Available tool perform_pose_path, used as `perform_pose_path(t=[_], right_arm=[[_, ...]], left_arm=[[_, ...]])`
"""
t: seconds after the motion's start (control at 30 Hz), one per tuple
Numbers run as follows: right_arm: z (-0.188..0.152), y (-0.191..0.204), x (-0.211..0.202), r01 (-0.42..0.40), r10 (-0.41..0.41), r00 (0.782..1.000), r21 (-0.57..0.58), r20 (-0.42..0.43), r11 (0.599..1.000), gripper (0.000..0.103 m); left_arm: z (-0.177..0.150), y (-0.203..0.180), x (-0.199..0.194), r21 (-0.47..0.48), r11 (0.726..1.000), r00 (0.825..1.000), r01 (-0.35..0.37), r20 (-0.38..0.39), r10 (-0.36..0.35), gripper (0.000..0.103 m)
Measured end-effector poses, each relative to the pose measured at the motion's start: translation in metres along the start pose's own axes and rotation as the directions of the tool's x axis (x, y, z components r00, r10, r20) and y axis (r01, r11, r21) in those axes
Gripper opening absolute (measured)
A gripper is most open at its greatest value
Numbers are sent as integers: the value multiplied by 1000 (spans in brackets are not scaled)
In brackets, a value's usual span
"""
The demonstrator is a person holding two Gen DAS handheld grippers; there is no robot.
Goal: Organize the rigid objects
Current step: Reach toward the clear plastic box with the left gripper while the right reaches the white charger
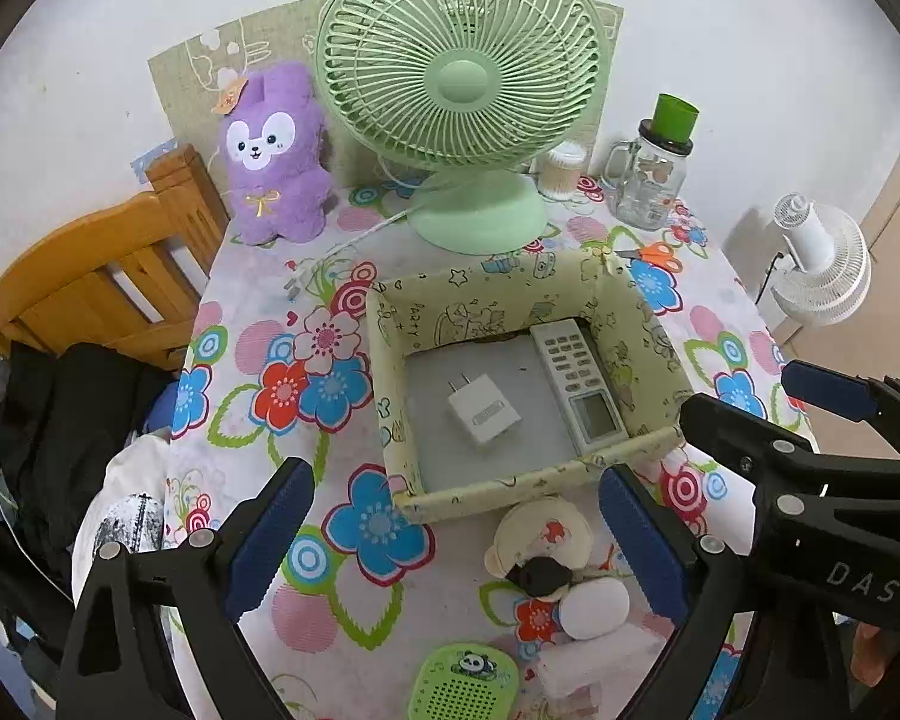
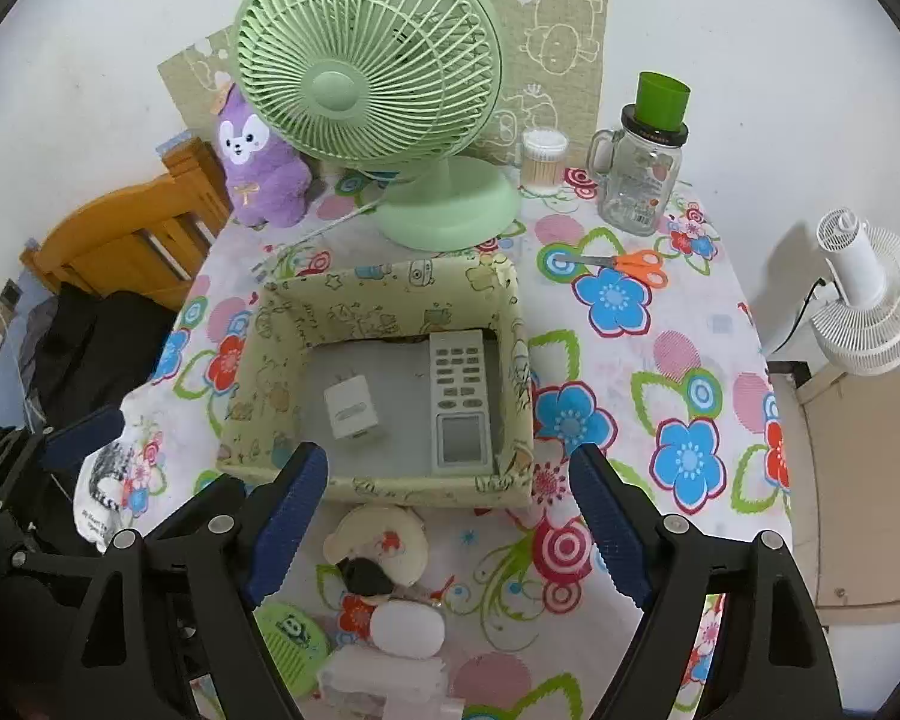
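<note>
Both grippers, left gripper [image 1: 450, 534] and right gripper [image 2: 447, 522], hang spread wide and empty over the tabletop's near edge. Charger [image 2: 350, 408] and remote [image 2: 459, 402] already lie in the box [image 2: 384, 489], remote along its right wall. Next looks like the round compact [image 2: 378, 543] just outside the near wall: straddle it squarely, avoid the white piece [image 2: 408, 630] beside it.

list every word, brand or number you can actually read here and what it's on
"DAS" – raised letters on the black body of the right claw, in the left wrist view; the word runs out of frame.
Remote control: button labels too small to read.
Glass jar: print blurred.
White bag: text unreadable.
</note>
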State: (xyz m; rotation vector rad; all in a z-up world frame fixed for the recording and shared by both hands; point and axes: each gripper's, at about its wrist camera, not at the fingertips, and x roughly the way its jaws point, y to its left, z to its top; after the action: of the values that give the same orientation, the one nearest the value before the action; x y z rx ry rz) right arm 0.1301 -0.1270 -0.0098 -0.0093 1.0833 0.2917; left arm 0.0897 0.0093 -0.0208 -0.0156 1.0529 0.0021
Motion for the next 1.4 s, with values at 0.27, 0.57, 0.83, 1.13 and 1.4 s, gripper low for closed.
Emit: perform_pose_path(t=[0.27, 0.57, 0.83, 1.13, 1.4], right_arm=[[-16, 3, -17, 1, -1, 999, -16, 39, 1000, 85], [-35, 3, -29, 1, -2, 998, 11, 55, 1000, 85], [-61, 8, -31, 31, -33, 999, 29, 39, 999, 85], [-96, 15, -20, 58, -57, 998, 65, -6, 996, 85], [-118, 18, -10, 60, -57, 997, 74, -43, 995, 85]], left_arm=[[-12, -1, -9, 6, 1000, 1000, 14, 3, -14, 97], [-28, 3, -12, -27, 998, 998, 61, -18, -62, 97], [-49, 0, -8, 4, 996, 995, 87, -51, -87, 97], [-78, -4, -3, 97, 989, 992, 110, -68, -103, 97], [-98, -4, 12, 116, 981, 983, 157, -118, -144, 97]])
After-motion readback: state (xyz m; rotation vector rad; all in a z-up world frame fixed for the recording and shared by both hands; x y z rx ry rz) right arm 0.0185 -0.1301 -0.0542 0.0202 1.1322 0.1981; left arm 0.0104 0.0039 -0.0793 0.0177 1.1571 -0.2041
